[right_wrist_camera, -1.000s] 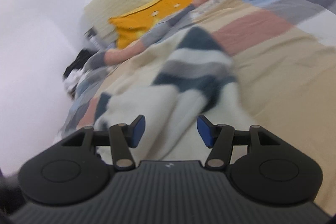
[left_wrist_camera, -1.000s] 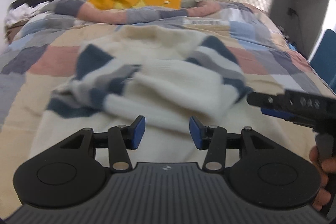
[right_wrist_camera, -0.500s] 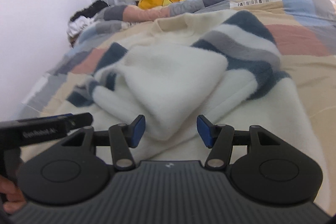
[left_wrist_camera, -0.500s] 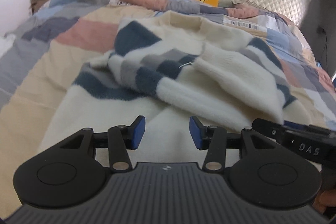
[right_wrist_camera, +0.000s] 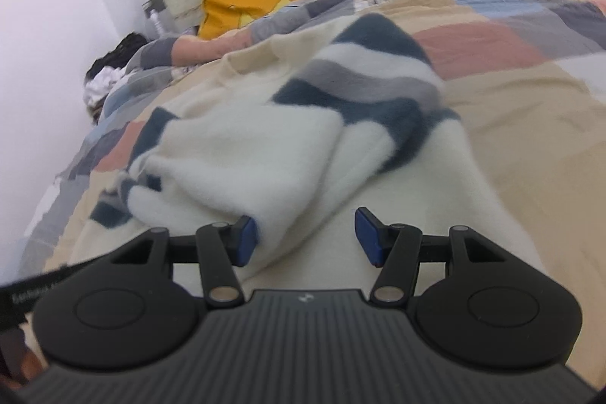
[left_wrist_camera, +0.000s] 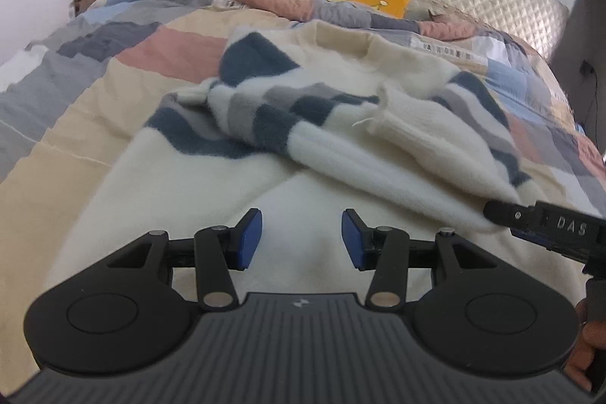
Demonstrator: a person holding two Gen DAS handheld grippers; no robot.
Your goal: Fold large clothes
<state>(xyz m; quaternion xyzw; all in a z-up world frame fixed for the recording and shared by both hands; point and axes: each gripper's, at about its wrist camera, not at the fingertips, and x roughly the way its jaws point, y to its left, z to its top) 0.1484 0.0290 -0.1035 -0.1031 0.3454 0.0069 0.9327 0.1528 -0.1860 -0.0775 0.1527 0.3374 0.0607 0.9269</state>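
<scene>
Both tools over the sweater, nothing grabbed

My left tool (left_wrist_camera: 301, 239) and right tool (right_wrist_camera: 305, 237) sit half open above the sweater (left_wrist_camera: 212, 184) on the bed (left_wrist_camera: 75, 124).

Near hem of fluffy cream sweater with navy and grey stripes (left_wrist_camera: 310, 154) hidden behind gripper body. Hand (left_wrist_camera: 583, 347) cut off at right edge. Dark clothes heap (right_wrist_camera: 113, 63) by wall too blurred to identify. Patchwork quilt (right_wrist_camera: 530, 70) smeared at right.

"DAS" on the right gripper (left_wrist_camera: 545, 226)
</scene>
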